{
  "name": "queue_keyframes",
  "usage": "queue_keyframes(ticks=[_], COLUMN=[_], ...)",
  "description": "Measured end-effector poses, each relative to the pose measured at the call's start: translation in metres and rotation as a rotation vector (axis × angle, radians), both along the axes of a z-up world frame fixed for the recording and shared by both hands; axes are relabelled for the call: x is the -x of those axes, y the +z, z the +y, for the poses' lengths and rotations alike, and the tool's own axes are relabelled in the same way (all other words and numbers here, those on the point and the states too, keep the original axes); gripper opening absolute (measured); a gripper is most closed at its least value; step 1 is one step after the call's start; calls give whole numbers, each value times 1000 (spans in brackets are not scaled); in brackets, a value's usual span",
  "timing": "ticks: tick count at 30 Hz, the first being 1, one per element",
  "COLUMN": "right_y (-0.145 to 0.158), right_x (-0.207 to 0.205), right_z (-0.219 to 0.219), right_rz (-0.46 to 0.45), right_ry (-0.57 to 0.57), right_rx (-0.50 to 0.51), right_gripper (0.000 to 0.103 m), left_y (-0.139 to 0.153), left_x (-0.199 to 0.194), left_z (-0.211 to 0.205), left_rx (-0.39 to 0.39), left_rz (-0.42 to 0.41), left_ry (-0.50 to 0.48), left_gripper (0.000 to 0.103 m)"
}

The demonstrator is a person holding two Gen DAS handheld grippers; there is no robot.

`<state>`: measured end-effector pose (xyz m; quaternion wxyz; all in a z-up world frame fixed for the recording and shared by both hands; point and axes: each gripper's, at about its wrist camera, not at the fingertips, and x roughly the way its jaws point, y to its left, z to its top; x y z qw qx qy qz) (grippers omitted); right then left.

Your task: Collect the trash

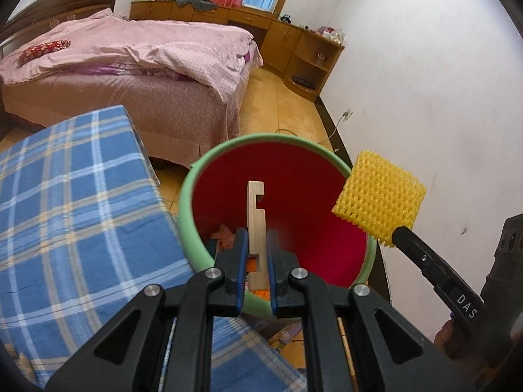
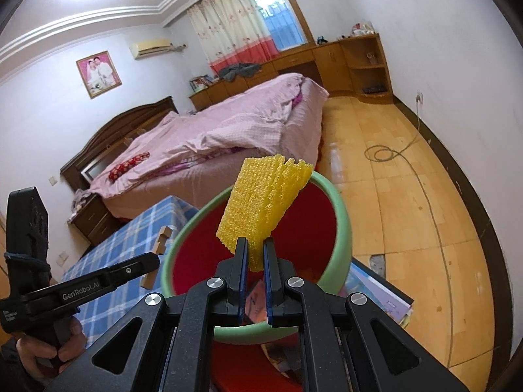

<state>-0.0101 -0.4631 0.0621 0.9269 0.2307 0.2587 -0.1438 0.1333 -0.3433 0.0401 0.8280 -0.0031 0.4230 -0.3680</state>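
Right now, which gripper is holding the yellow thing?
The right gripper pinches the yellow foam net; the left gripper holds a notched wooden piece instead.

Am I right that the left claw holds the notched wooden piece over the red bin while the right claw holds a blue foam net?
Not quite: the foam net is yellow, not blue, as the right wrist view shows. The left claw does hold the notched wooden piece over the red bin, and the right claw grips the net.

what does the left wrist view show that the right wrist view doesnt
Only the left wrist view: the left gripper head-on, shut on the wooden piece.

Only the right wrist view: a framed photo, an air conditioner and a hand on the left gripper's handle.

Both: the bin with its green rim, the yellow foam net in the right gripper, the bed and the blue plaid cloth.
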Motion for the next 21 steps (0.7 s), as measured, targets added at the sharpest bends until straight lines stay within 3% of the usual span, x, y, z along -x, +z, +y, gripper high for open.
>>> queue_keyframes(ticks=[14, 17, 21], right_y=[-28, -31, -33], right_x=[-9, -10, -12], right_z=[-20, -23, -24], right_rz=[57, 65, 72], right_ry=[-7, -4, 0], right_rx=[-54, -63, -74], right_gripper=[14, 24, 28], left_y=[-20, -20, -20], left_x=[-4, -2, -2], left_z=[-18, -16, -11], left_rx=[-37, -46, -49], left_rz=[14, 20, 34], left_ry=[2, 23, 45], left_gripper=[11, 27, 31])
